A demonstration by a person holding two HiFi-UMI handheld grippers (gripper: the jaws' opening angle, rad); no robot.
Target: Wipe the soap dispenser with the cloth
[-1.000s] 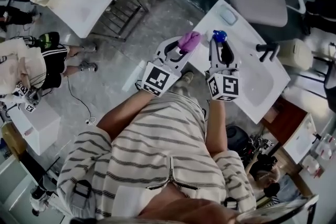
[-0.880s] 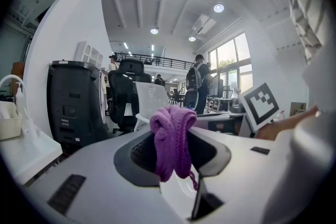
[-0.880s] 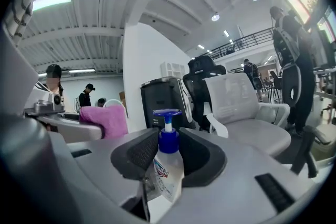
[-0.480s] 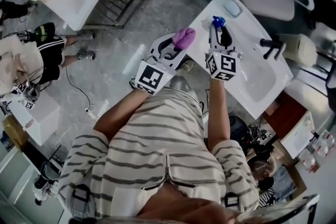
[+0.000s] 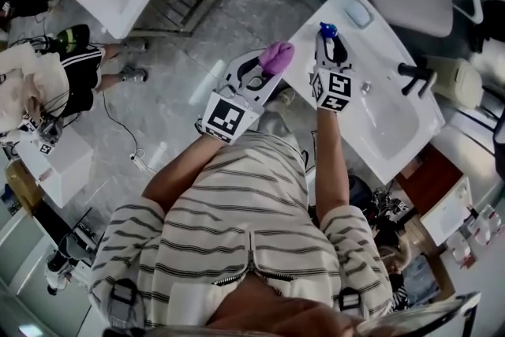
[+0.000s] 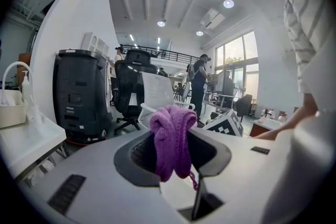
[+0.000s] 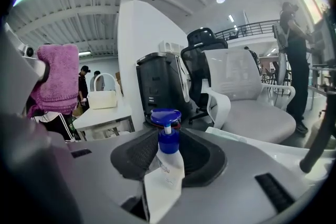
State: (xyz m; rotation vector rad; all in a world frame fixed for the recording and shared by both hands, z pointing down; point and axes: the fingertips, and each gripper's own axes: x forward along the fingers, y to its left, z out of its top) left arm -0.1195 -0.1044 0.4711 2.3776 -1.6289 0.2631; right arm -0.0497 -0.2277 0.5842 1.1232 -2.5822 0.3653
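- Lowered the soap dispenser [image 7: 169,162], clamped in the right gripper [image 5: 329,51], toward the sink [image 5: 394,130].
- Kept the cloth [image 6: 170,134] pinched in the left gripper [image 5: 267,67], just left; no wiping yet.

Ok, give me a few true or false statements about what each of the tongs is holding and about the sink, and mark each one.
1. The left tongs are shut on a purple cloth. True.
2. The soap dispenser has a red pump top. False: the pump top is blue.
3. The right tongs grip the soap dispenser. True.
4. The purple cloth is pressed against the soap dispenser. False: the two are apart, with a gap between them in the head view.
5. The faucet on the white sink is black. True.
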